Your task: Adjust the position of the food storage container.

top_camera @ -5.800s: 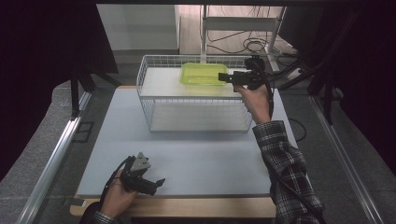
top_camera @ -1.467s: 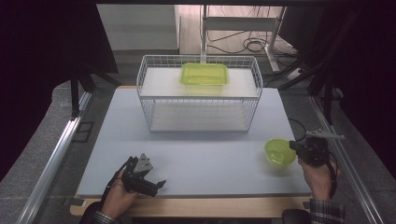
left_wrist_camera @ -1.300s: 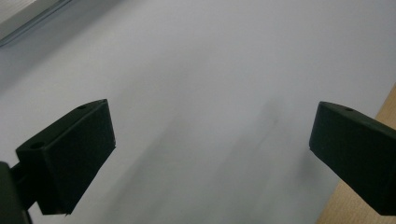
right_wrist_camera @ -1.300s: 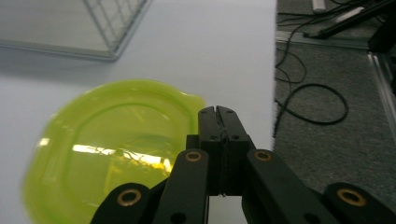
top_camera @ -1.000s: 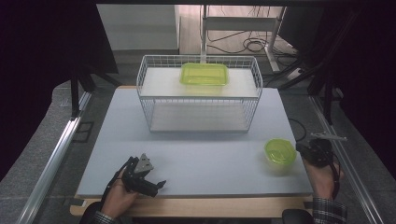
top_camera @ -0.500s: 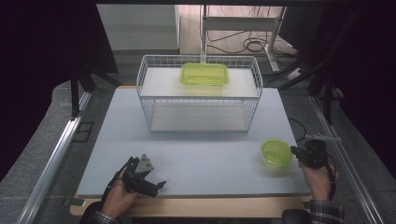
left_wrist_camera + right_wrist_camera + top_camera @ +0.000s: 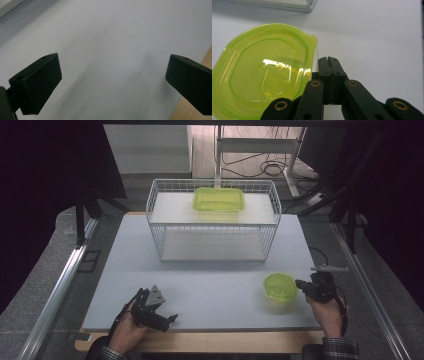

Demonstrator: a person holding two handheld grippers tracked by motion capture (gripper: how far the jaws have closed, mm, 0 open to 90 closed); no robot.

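— Grey matting covers our table (image 7: pixel 200 270), with a dark room and cables on the floor beyond it. What do we have on it?

— We count one white wire basket (image 7: pixel 212 220) at twelve o'clock, and one green rectangular container (image 7: pixel 219 199) sitting on top of it. Then one round green lidded tub (image 7: pixel 280 286) at about four o'clock on the mat, well apart from the basket.

— So two green containers, one basket, two grippers?

— Yes. Our left gripper (image 7: pixel 167 317) lies at seven o'clock near the table's front edge, and in its own view its jaws stand wide apart over bare mat with nothing between them.

— And our right gripper (image 7: pixel 299 283)?

— Its jaws are pressed together, pad against pad, holding nothing. In the right gripper view the tips sit against the rim of the tub, at the tub's three o'clock side; we cannot tell for certain whether they touch it.

— What differs from earlier?

— Nearly six seconds back our right gripper was up at the basket by the rectangular container, and no round tub was on the mat. Since a second ago the tub has shifted toward nine o'clock, away from the table's right edge, and our right hand has followed it. Our left gripper has kept its place throughout, and the rectangular container has not moved.
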